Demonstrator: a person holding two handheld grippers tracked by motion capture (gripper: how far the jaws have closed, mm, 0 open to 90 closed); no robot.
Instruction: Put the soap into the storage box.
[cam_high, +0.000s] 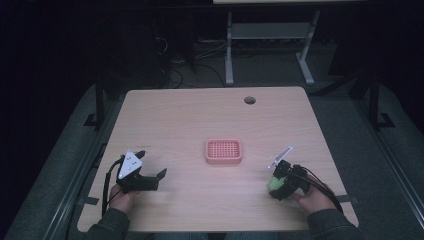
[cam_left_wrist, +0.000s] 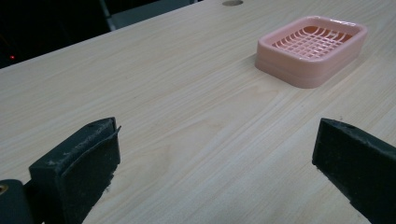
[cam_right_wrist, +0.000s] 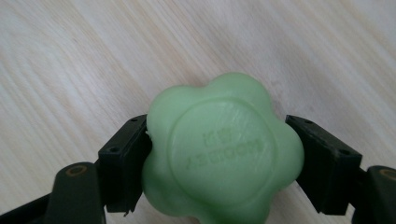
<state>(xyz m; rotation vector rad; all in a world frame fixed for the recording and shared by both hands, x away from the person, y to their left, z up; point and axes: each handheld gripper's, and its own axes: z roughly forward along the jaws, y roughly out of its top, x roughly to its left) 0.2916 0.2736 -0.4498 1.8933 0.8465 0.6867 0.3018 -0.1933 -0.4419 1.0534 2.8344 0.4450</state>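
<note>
Light wood surface (cam_high: 200, 115) in a pretty dark room. Nearest the person, the right tongs (cam_high: 276, 181) are pinching a green flower-shaped soap (cam_right_wrist: 222, 151) just above the wood. The left tongs (cam_high: 150, 176) sit spread wide, nothing between them. Farther out, mid-surface between the 2, there's a pink soap dish (cam_high: 223, 151).

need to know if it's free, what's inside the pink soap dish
Nothing lies in the pink plastic soap dish; its bare slotted grid shows. What sits below that grid is hidden. The green flower-shaped soap bar is clamped in the right gripper.
</note>
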